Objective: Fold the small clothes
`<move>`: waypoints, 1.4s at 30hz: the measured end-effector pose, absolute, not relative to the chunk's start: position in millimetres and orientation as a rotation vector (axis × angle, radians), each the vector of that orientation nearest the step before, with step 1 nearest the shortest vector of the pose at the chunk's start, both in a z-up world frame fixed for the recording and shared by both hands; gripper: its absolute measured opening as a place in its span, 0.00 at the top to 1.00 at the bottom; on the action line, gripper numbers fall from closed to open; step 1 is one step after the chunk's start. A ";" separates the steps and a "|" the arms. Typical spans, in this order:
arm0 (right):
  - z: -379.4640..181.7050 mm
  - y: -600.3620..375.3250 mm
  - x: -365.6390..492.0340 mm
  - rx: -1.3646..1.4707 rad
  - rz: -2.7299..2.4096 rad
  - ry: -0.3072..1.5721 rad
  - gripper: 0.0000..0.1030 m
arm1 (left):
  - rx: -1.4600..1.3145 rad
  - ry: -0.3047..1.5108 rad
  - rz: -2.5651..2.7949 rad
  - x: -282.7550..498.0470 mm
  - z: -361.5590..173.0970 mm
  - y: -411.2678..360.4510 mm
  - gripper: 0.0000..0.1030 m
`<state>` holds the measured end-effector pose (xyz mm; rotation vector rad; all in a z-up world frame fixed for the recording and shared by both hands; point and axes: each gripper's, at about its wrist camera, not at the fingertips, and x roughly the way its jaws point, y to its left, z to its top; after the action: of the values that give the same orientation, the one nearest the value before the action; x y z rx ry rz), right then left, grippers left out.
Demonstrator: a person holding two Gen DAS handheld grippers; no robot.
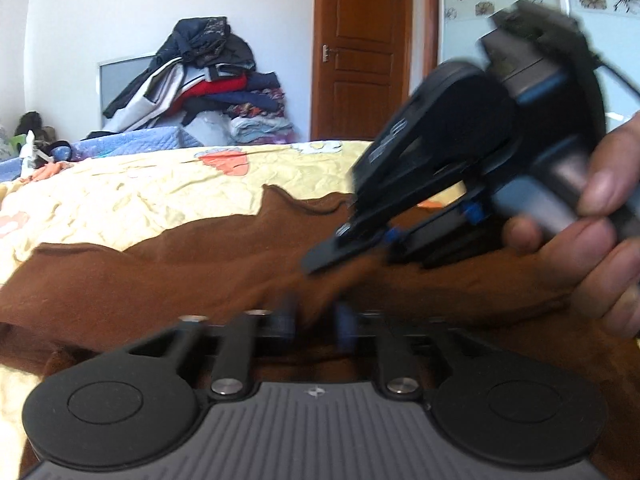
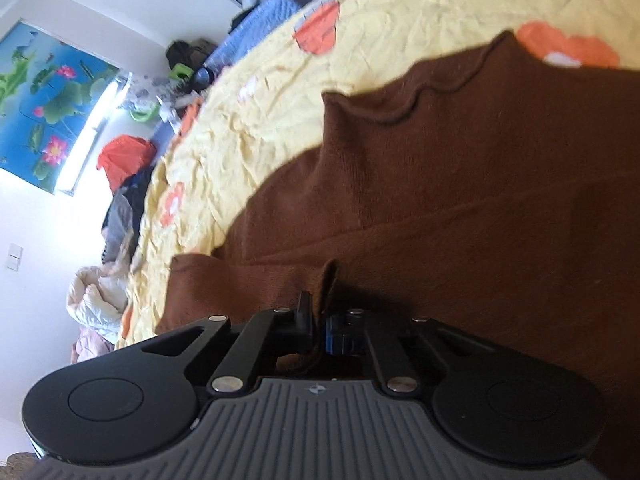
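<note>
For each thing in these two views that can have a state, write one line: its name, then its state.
brown garment: lying on the bed, partly folded, edges pinched
left gripper: shut on the brown garment
right gripper: shut on the brown garment
yellow bedsheet: spread out, wrinkled
wooden door: closed
clothes pile: heaped, unfolded
</note>
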<state>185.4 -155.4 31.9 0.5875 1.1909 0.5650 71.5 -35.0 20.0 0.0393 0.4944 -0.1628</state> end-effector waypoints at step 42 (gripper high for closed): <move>61.8 -387.3 161.3 0.698 0.298 1.009 0.84 | -0.253 0.882 -0.033 193.1 26.0 134.8 0.92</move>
<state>161.3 -387.3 61.8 0.6984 1.0093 0.2985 193.1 134.8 26.0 -0.2533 0.8818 -0.0328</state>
